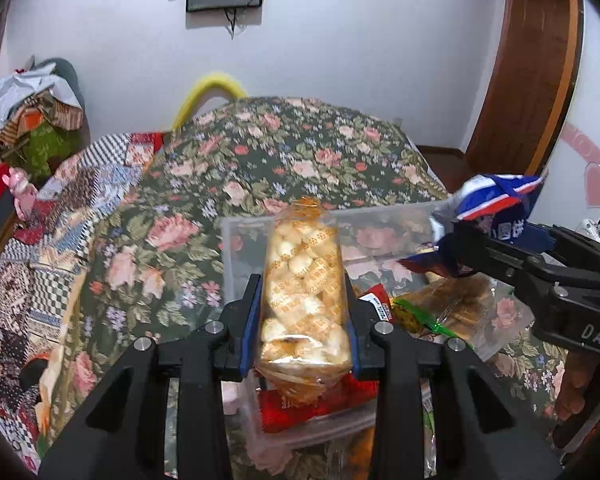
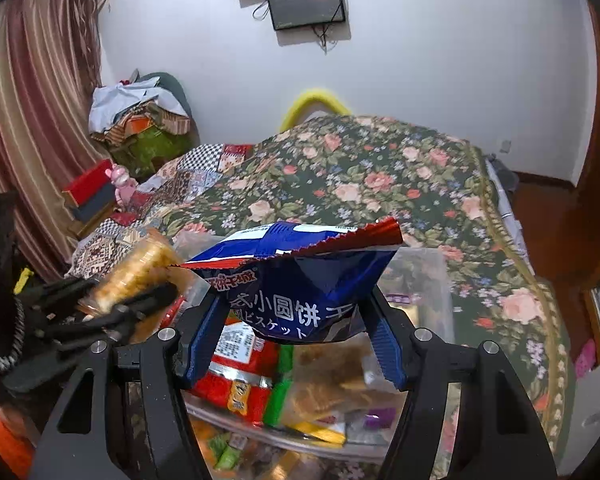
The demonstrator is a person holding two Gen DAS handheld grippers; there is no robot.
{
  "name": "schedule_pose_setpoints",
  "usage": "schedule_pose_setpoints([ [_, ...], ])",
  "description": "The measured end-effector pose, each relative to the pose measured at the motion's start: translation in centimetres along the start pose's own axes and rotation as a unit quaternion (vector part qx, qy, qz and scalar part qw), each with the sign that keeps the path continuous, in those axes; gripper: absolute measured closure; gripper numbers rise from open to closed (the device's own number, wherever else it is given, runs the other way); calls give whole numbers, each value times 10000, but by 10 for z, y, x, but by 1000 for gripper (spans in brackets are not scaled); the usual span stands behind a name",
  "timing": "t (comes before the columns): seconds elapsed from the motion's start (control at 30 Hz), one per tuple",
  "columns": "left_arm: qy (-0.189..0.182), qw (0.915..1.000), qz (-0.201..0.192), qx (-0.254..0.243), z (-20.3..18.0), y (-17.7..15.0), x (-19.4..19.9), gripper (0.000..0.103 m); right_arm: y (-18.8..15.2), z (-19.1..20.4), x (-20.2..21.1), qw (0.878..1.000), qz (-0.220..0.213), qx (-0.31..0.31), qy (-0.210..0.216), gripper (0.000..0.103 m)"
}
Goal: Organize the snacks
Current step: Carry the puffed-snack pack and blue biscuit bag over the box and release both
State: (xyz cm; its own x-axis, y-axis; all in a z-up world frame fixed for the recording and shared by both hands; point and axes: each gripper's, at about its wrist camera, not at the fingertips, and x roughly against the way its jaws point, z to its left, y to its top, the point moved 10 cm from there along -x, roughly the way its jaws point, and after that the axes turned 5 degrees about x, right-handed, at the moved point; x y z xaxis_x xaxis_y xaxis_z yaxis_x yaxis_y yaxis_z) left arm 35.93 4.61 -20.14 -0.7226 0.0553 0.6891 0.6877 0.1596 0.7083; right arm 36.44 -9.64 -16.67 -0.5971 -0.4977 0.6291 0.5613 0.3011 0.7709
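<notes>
My left gripper (image 1: 304, 312) is shut on a clear bag of pale round biscuits (image 1: 304, 288), held upright above a clear plastic bin (image 1: 236, 264) on the flowered bedspread. My right gripper (image 2: 296, 320) is shut on a blue biscuit bag with white lettering (image 2: 300, 280), its red serrated top edge pointing away. In the left wrist view that blue bag (image 1: 488, 216) hangs at the right over the bin, pinched by the right gripper (image 1: 456, 248). In the right wrist view the left gripper (image 2: 140, 300) with its biscuit bag (image 2: 136, 268) shows at the left.
The bin holds several snack packets: a red one (image 2: 236, 364), a green one (image 2: 280, 384), and a clear bag of brown crackers (image 2: 332, 380). Patchwork cloth (image 1: 60, 240) lies left on the bed. A hand (image 1: 576, 388) grips the right tool. A cluttered pile (image 2: 140, 128) stands by the curtain.
</notes>
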Motion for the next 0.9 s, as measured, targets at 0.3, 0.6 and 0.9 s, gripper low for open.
schedule_pose_setpoints([
  [0.3,-36,9997,249,7,-2,-10,-14,68,-22,4,-27,9979,653,24,-8,34],
  [0.6,-95,9998,162,48,-1,-18,9,56,-29,2,-1,9986,513,-102,15,20],
  [0.9,-66,10000,-30,-21,2,-25,53,48,-25,-2,39,9994,133,147,-271,18],
])
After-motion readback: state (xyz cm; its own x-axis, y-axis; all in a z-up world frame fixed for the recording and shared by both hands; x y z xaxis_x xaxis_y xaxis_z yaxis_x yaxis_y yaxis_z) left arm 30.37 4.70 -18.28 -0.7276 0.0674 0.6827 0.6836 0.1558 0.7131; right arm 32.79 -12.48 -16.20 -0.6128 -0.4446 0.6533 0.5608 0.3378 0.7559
